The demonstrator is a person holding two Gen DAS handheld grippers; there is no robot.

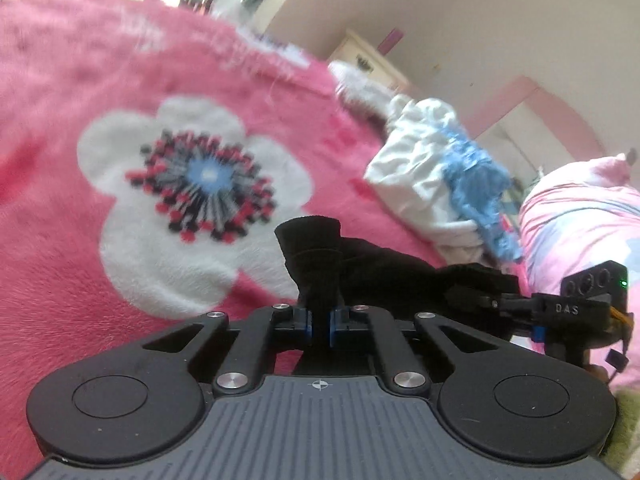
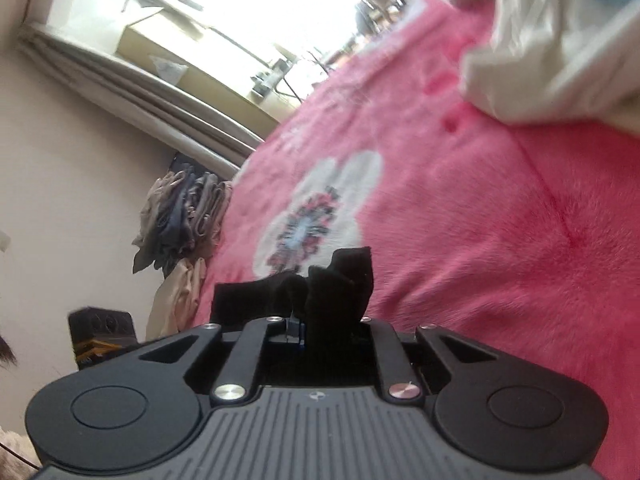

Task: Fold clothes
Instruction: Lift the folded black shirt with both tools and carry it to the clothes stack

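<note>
A small black garment (image 1: 316, 252) hangs stretched between both grippers above a pink fleece blanket (image 1: 80, 120). In the left wrist view my left gripper (image 1: 320, 322) is shut on one end of it, blue pads pressed onto the cloth, which sticks up past the fingers. The cloth runs right to my right gripper (image 1: 492, 300), which comes in from the right edge. In the right wrist view the right gripper (image 2: 316, 328) is shut on a bunched end of the black garment (image 2: 340, 280), which trails off to the left.
A heap of white and blue clothes (image 1: 436, 176) lies on the blanket ahead right, with pink bedding (image 1: 580, 220) beside it. The blanket bears a large white flower (image 1: 192, 196). Beige and grey clothes (image 2: 184, 216) hang off the bed's side below a bright window (image 2: 240, 12).
</note>
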